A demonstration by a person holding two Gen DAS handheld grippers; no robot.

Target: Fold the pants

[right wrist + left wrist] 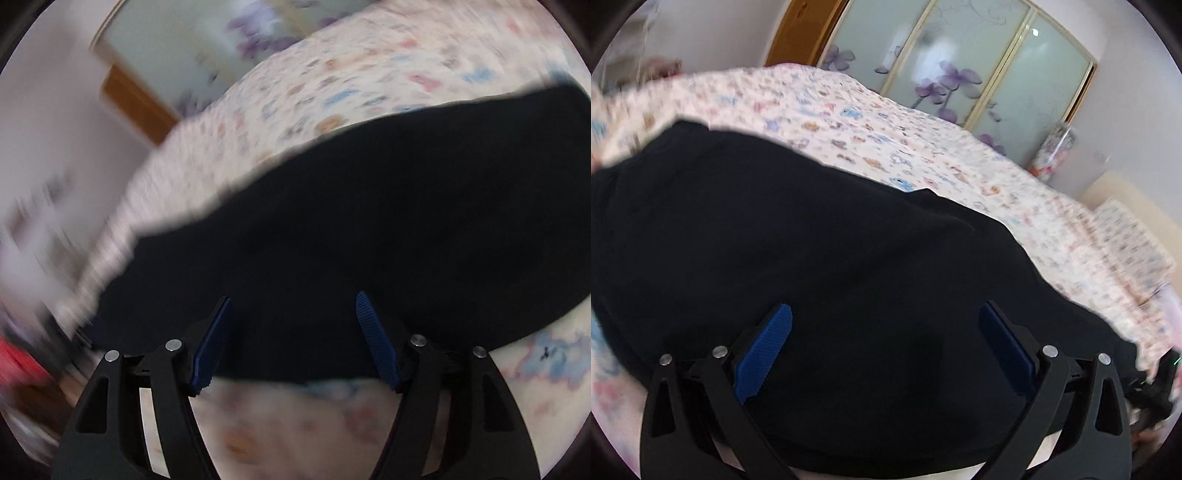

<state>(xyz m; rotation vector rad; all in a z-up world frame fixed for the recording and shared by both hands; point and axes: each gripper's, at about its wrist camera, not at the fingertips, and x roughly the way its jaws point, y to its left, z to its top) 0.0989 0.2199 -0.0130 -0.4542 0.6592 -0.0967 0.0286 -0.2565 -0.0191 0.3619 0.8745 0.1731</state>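
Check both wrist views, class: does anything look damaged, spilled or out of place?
Nothing stands out. The black pants lie spread on the floral bedspread, and both views are blurred, so fine detail cannot be judged.

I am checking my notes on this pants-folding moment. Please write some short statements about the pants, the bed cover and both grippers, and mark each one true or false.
1. The pants are black. True.
2. The pants lie on a plain grey sheet. False: the bed cover is pale with a small coloured print.
3. The left gripper is open, with nothing pinched between its blue pads. True.
4. The right gripper is clamped shut on the cloth. False: its jaws stand apart over the near edge of the pants.
5. Behind the bed are glass panels with purple flowers. True.
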